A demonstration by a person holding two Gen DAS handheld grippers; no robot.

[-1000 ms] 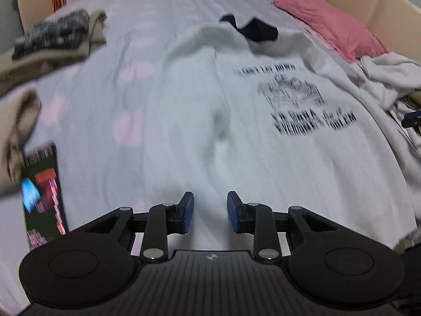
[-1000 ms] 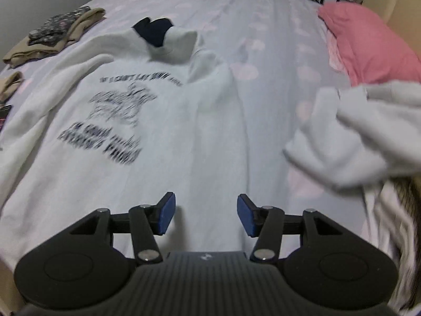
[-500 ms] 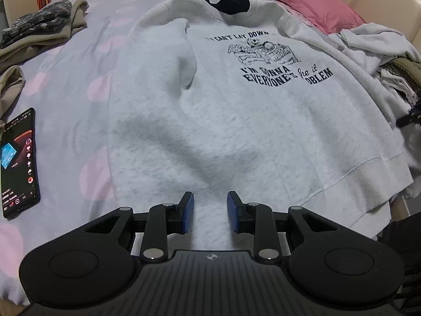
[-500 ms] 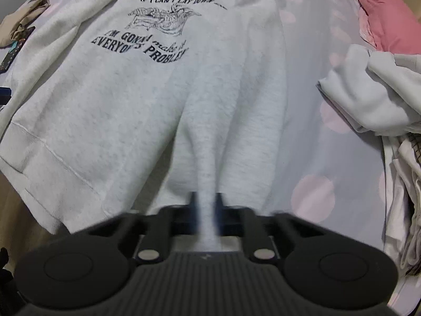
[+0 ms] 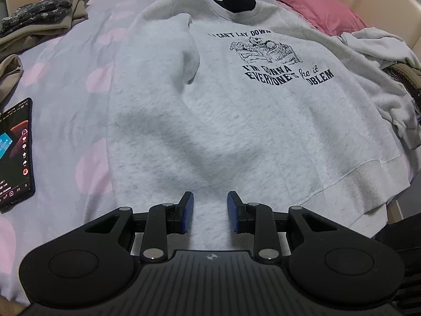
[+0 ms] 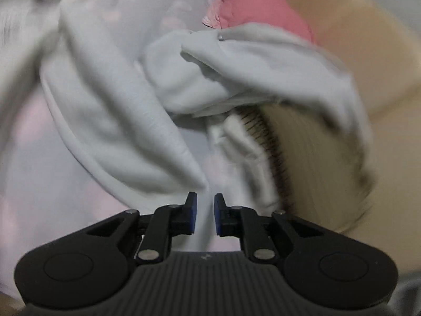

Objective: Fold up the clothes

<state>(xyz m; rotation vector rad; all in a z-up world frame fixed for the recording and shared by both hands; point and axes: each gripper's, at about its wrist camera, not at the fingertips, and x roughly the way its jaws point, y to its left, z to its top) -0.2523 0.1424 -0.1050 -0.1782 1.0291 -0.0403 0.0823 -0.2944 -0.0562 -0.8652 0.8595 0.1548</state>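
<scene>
To your left a phone (image 5: 15, 150) lies on the bed (image 5: 65, 100). Your left gripper (image 5: 210, 212) hovers over the sweatshirt (image 5: 236, 121), spread flat there, fingers apart, nothing between. Your right gripper (image 6: 205, 213), fingers just reopening to a narrow gap, empty, faces the blurred clothes pile (image 6: 236, 79).

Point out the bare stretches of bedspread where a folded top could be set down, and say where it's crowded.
Bare bedspread runs between the grey sweatshirt and the folded pile at far left, narrowing toward the phone. More open bed lies beyond the collar. Crowded: the sweatshirt's other side, where loose pale clothes heap against the pink pillow.
</scene>
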